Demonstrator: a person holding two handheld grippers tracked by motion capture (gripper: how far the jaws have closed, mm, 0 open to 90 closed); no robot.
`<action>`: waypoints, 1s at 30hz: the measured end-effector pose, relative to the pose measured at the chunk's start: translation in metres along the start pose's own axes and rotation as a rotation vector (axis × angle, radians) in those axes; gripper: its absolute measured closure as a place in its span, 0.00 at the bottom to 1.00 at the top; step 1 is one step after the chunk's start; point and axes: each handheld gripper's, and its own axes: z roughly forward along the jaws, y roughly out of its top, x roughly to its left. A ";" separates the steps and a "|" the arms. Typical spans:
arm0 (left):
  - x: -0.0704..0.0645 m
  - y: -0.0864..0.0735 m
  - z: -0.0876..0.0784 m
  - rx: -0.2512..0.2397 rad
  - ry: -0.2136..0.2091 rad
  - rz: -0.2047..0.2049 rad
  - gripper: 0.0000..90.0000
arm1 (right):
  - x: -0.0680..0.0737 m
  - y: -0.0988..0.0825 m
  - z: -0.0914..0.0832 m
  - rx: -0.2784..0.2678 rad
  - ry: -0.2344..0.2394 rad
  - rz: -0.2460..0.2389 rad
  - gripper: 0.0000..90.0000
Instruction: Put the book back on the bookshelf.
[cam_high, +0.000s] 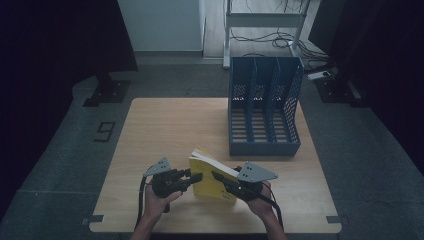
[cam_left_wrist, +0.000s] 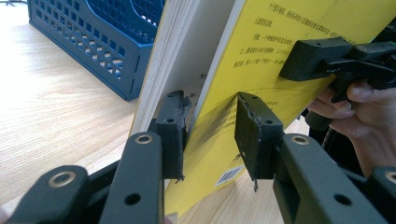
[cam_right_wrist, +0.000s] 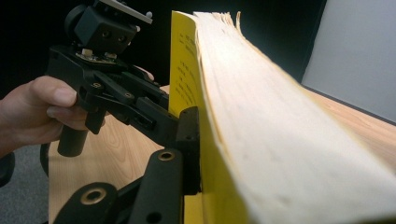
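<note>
Currently a yellow paperback book (cam_high: 212, 175) stands on edge at the near middle of the worktop (cam_high: 165, 125), tilted, held between both grippers. Right gripper (cam_high: 222, 179): closed on the book's right side; in the right gripper view one pad presses flat against the yellow cover, the other is hidden behind the page block. Left gripper (cam_left_wrist: 212, 135): jaws about half open, straddling the back cover alone. The left pad sits in the gap between cover and pages, the right pad just off the cover's outer face, so it looks like a loose hold or none; I cannot tell whether either pad really presses.

Blue three-slot file rack (cam_high: 265, 107) stands at the far right of the worktop, all slots empty, well apart from the book.

Progress, as judged: book is raised off its flat face and under control, nothing filed yet. Left to do, if the rack is the goal: secure grip, carry far-right, align upright with a slot, lower in, release.
</note>
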 end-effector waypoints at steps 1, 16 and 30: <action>0.001 0.000 0.000 -0.001 -0.001 -0.003 0.70 | 0.000 0.000 0.000 0.002 -0.003 -0.005 0.82; 0.015 -0.002 -0.008 -0.040 0.057 -0.076 0.47 | -0.008 -0.002 -0.006 -0.018 -0.082 0.083 0.83; 0.018 -0.003 -0.007 -0.017 0.055 -0.091 0.44 | -0.008 0.003 -0.016 -0.044 -0.132 0.066 0.83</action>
